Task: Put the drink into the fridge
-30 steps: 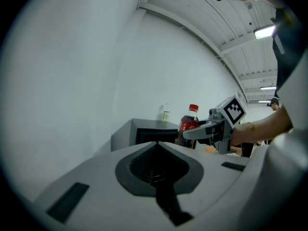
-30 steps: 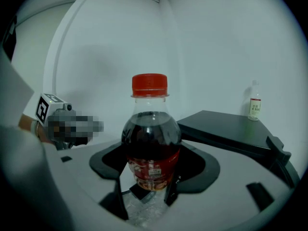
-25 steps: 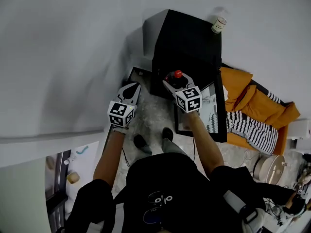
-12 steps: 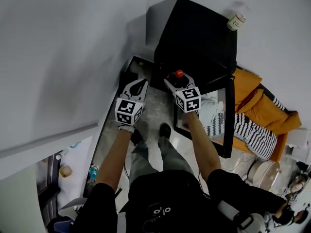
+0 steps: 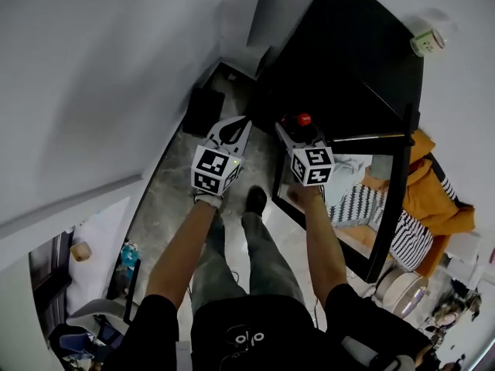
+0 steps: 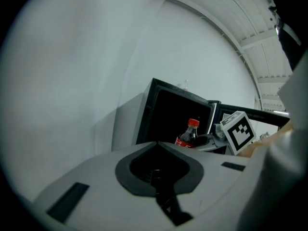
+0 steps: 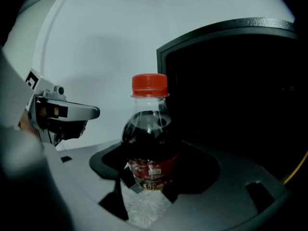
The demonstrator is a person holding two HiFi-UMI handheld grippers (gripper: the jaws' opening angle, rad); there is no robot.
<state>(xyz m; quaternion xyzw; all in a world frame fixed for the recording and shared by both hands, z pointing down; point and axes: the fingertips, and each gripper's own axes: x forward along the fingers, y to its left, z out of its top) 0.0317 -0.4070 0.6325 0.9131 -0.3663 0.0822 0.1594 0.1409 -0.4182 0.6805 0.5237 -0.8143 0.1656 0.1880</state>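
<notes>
A small cola bottle [image 7: 150,143] with a red cap [image 5: 303,119] stands upright in my right gripper [image 7: 154,177], which is shut on its lower body. In the head view the right gripper [image 5: 298,132] holds it just in front of the black fridge [image 5: 340,60], whose door [image 5: 383,192] stands open to the right. The fridge's dark inside [image 7: 240,95] fills the right of the right gripper view. My left gripper [image 5: 240,124] hovers left of the bottle, shut and holding nothing; its view shows the bottle [image 6: 189,134] before the open fridge [image 6: 175,114].
A small jar [image 5: 428,42] stands on the fridge top by the white wall. An orange cushion and a striped cloth [image 5: 421,222] lie behind the door. The person's feet [image 5: 254,199] stand on the grey floor, and a dark box [image 5: 203,111] sits left of the fridge.
The person has stepped closer to the fridge, which now looms larger and further right. Both grippers keep their spacing, and the bottle stays in the right one.
</notes>
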